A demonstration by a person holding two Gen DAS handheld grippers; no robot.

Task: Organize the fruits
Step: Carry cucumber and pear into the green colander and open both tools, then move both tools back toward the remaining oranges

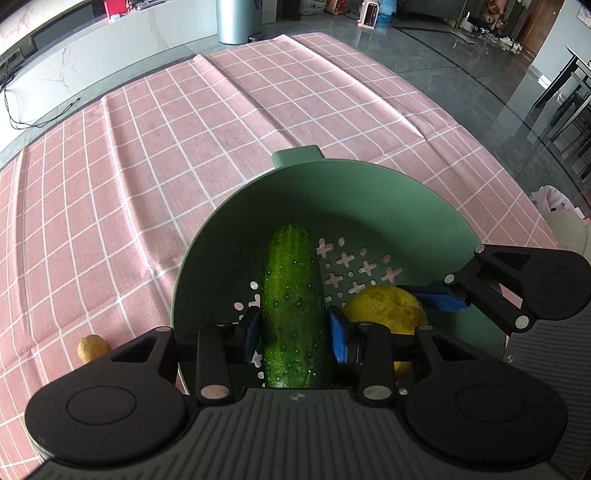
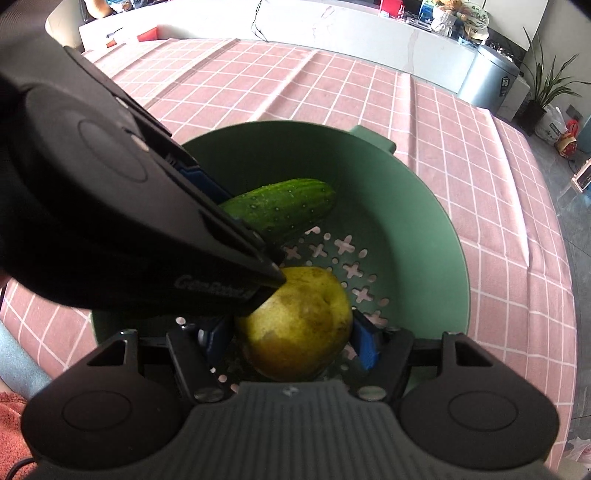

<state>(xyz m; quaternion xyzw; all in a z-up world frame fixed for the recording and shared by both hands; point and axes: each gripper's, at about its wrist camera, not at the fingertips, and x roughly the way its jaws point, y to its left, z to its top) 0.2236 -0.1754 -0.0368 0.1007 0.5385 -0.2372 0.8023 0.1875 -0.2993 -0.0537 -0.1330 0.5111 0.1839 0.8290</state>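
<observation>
A green colander (image 1: 369,192) stands on the pink checked cloth. My left gripper (image 1: 295,336) points down into it, its blue pads against both sides of a dark green cucumber (image 1: 291,288) that lies along the holed bottom. Beside it my right gripper (image 2: 291,339) is shut on a yellow-green pear (image 2: 299,325) low in the colander (image 2: 406,206). In the right wrist view the left gripper's black body (image 2: 110,221) crosses in front and hides part of the cucumber (image 2: 284,206). The pear (image 1: 384,310) also shows in the left wrist view, with one finger of the right gripper (image 1: 443,299) on it.
A small yellow-brown fruit (image 1: 92,347) lies on the cloth (image 1: 166,166) left of the colander. The table's far edge meets a grey floor, where a silver bin (image 1: 236,22) stands. A white marble counter (image 2: 332,29) runs behind the table. Dark chairs (image 1: 569,110) stand at the right.
</observation>
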